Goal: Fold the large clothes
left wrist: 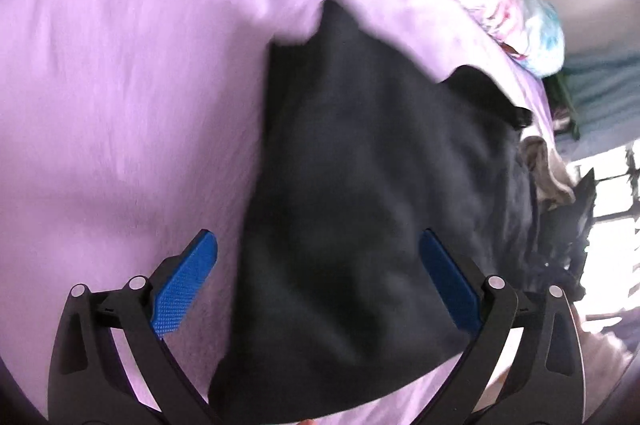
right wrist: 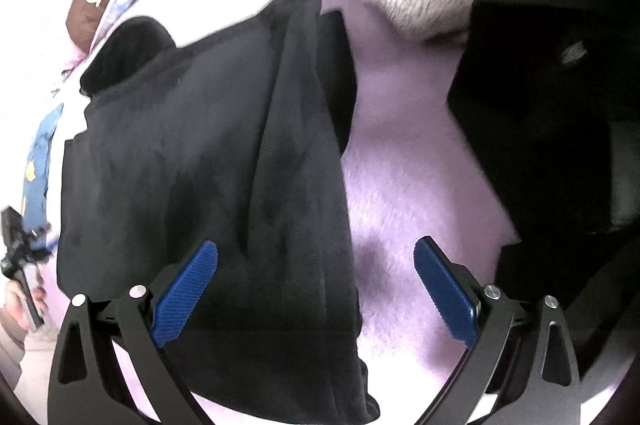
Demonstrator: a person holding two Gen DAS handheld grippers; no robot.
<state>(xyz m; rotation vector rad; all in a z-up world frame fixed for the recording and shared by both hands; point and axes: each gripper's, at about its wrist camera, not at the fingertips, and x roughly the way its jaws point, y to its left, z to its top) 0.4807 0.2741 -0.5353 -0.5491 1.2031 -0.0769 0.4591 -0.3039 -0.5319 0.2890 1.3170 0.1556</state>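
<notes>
Both grippers were spread wide and held nothing. Left gripper (left wrist: 318, 267) hung over the left half of the dark fleece garment (left wrist: 360, 193), which lay partly folded on the lilac bed cover (left wrist: 120, 85). Right gripper (right wrist: 316, 275) straddled the garment's right edge, a lengthwise crease beside it. Judged step: between folds, cloth released. Next move likely calls for pinching an edge for another fold.
</notes>
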